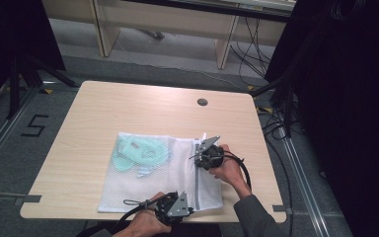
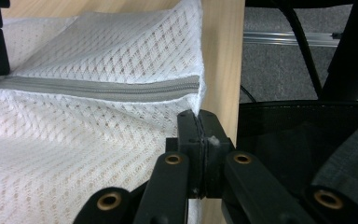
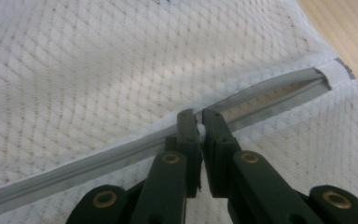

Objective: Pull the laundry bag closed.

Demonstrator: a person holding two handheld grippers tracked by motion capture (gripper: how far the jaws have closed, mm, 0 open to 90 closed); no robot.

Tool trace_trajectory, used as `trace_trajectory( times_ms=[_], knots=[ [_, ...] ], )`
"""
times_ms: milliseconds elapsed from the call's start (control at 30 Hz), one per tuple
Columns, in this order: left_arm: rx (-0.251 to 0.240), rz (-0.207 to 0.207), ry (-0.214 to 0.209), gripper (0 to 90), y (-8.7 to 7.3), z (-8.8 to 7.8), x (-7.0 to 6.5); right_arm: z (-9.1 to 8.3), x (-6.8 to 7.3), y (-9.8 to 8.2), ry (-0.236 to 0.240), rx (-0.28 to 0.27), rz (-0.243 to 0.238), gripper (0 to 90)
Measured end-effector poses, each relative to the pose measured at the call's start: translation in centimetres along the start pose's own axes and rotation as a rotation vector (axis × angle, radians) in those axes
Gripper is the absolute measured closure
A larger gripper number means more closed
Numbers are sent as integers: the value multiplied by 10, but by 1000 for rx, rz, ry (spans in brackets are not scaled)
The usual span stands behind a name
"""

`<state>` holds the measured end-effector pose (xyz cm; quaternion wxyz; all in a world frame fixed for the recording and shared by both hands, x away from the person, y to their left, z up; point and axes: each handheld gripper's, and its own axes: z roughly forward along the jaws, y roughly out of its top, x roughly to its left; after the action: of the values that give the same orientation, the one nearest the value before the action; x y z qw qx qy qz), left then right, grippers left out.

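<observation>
A white mesh bag (image 1: 148, 173) lies flat on the wooden table (image 1: 128, 103), with a mint green item (image 1: 140, 153) inside its left half. A grey zipper (image 1: 197, 173) runs down the bag's right part. My left gripper (image 1: 192, 211) is at the bag's near edge. Its jaws are shut on the bag's corner (image 2: 199, 126), just below the zipper's end (image 2: 186, 88). My right gripper (image 1: 198, 157) is at the zipper's far part, shut on the slider (image 3: 199, 125). Past the slider the zipper gapes open (image 3: 270, 95); behind it the teeth are closed.
A round cable hole (image 1: 202, 102) sits near the table's far edge. The table's right edge (image 2: 221, 56) is close to the bag. Black cables (image 1: 276, 123) and dark stands crowd the floor at the right. Desk legs (image 1: 224, 47) stand behind.
</observation>
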<state>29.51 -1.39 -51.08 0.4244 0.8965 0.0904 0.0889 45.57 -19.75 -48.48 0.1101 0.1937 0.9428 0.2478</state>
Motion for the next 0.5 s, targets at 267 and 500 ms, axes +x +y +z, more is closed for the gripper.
trace_trajectory(
  times_ms=[267, 500],
  knots=[
    [14, 12, -3, 891, 0, -1, 1, 0, -5, 0, -14, -10, 24, 866],
    [0, -13, -8, 891, 0, 0, -1, 0, -9, 1, -27, -16, 19, 866]
  ],
)
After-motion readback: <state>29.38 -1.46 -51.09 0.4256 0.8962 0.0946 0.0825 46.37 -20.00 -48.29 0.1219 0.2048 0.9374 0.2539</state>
